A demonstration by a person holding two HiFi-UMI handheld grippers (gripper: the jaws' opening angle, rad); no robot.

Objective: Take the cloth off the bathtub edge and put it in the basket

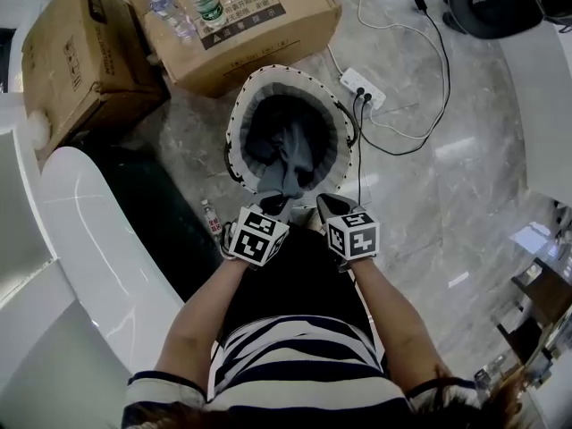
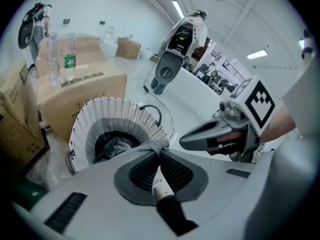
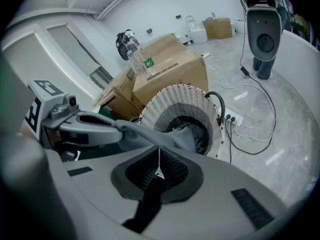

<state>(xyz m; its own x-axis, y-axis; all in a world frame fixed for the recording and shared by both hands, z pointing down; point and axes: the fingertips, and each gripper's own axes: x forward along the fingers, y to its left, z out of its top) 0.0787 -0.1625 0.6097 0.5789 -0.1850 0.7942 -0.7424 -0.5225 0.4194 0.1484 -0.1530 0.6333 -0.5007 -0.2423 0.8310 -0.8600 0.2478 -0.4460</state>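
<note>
Cloth (image 1: pixel 288 159) is pinched at its top by the left tool (image 2: pixel 159 153); the right tool (image 3: pixel 159 149), just beside, has jaws pressed together on nothing evident. Long axis hangs straight down, lower end inside the basket (image 1: pixel 239 119) directly beneath. Rim is unobstructed, with bathtub edge (image 1: pixel 85 231) left and cardboard box (image 1: pixel 255 25) beyond.

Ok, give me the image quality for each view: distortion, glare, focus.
Head view: even light, sharp, pale glare patches on the floor and a sheen on the bathtub edge. Left gripper view: strong fisheye bending, dark corners, ceiling lights blown out. Right gripper view: same fisheye and dark corners; the basket is sharp, the far wall washed out.
</note>
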